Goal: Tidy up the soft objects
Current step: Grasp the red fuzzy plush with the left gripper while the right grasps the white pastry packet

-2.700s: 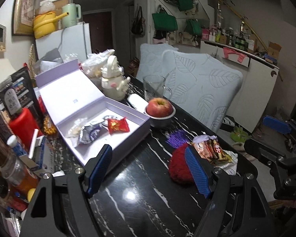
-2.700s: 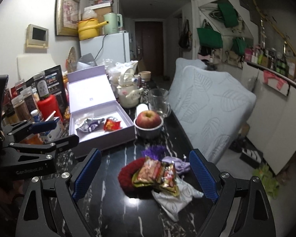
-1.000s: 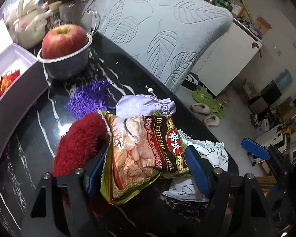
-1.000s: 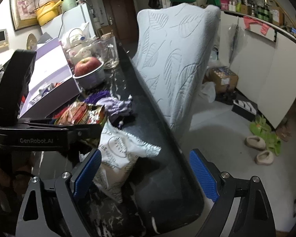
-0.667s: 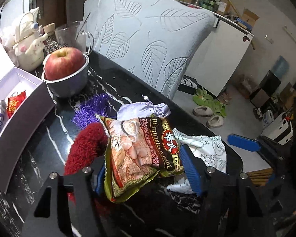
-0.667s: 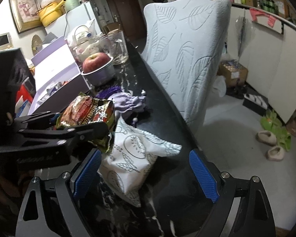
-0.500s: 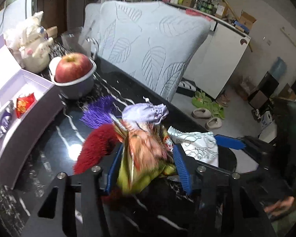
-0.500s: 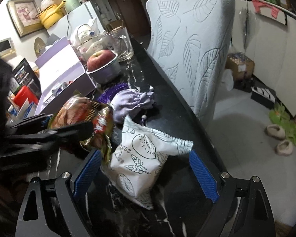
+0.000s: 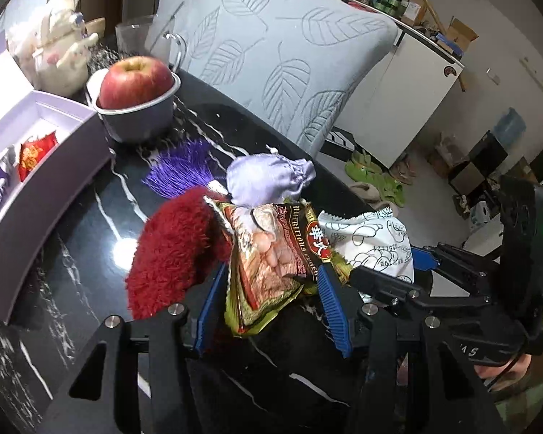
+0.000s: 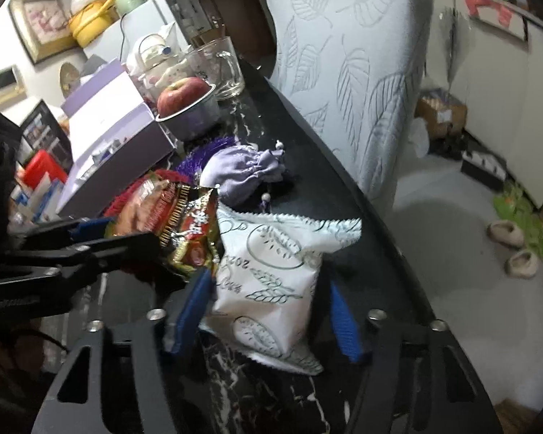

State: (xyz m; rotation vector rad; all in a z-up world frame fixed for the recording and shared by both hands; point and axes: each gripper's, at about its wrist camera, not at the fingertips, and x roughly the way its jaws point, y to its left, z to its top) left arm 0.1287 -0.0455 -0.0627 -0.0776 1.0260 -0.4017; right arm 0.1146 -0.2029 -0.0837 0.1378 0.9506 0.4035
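Observation:
My left gripper point(image 9: 271, 302) is shut on a brown and red cereal packet point(image 9: 271, 253), crumpled between its blue pads and held just above the black marble table point(image 9: 90, 224). To its right lies a white snack packet point(image 10: 271, 271) with leaf drawings. My right gripper point(image 10: 268, 316) straddles it with its jaws closing; the left pad is at the packet's edge and a dark gap remains at the right pad. A red fluffy item point(image 9: 173, 249), a lilac drawstring pouch point(image 9: 268, 181) and a purple tassel point(image 9: 184, 170) lie close behind the packets.
An open lilac box point(image 9: 47, 188) with small sachets sits at the left. Behind the pile stand an apple in a metal bowl point(image 9: 135, 79), a glass mug point(image 10: 221, 68) and a white teapot point(image 9: 58, 61). A grey leaf-patterned cushion point(image 9: 278, 54) lines the table's right edge.
My left gripper closed on the cereal packet and raised it slightly off the red fluffy item. My right gripper moved in over the white packet and its jaws narrowed around it.

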